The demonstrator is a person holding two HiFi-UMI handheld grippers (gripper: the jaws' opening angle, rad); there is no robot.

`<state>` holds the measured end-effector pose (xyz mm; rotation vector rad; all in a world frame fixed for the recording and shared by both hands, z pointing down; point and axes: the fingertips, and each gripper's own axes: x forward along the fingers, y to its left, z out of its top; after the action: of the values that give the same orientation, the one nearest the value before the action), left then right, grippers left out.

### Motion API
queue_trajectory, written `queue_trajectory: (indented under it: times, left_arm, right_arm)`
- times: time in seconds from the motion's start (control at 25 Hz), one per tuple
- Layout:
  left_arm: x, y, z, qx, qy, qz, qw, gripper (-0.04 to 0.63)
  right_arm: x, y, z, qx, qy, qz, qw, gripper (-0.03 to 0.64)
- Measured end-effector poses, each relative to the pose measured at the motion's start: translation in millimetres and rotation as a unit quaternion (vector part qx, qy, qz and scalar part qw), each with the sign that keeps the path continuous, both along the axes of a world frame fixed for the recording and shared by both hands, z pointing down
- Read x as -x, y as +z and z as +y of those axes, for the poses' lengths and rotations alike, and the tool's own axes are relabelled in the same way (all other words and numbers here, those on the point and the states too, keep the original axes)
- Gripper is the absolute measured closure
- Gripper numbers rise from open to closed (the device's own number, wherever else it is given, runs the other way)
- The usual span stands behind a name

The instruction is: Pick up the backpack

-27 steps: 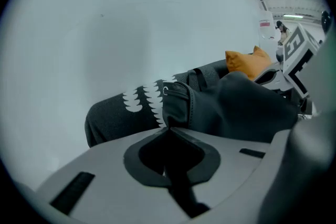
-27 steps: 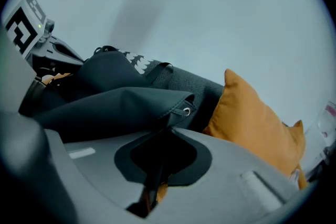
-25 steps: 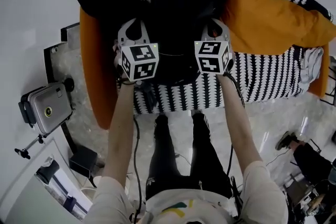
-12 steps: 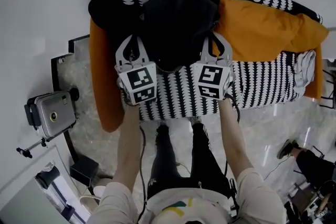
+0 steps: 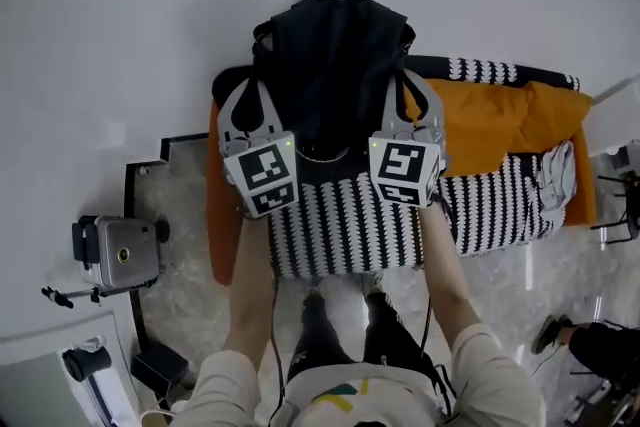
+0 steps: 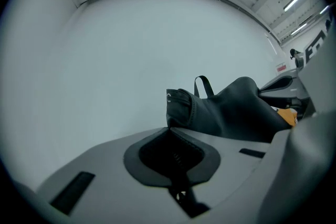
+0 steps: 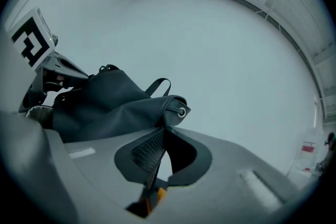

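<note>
While left tongs (image 5: 258,83) and right tongs (image 5: 407,80) pinch its sides, jaws shut, the backpack (image 5: 335,65) hangs above the sofa (image 5: 340,225).

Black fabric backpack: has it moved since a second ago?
Yes. The black fabric backpack has lifted up off the black-and-white patterned sofa, toward the white wall.

No words, brands or numbers could be read: the marker cubes (image 5: 262,177) bore only black-and-white square patterns, and a wall label (image 6: 282,67) was too small to make out.
</note>
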<state>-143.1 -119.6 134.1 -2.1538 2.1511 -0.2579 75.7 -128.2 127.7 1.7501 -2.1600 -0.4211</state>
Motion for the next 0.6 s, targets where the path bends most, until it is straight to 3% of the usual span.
queue_trajectory:
  times: [0.44, 0.6]
  left_arm:
    - [-3, -170, 48, -0.104, -0.003, 0.011, 0.9945, 0.578]
    - [-4, -201, 60, -0.132, -0.006, 0.011, 0.9911, 0.578]
  right_arm:
    - [-2, -164, 44, -0.101, -0.020, -0.019, 0.994, 0.604]
    - [-1, -197, 55, -0.133, -0.023, -0.021, 0.991, 0.604]
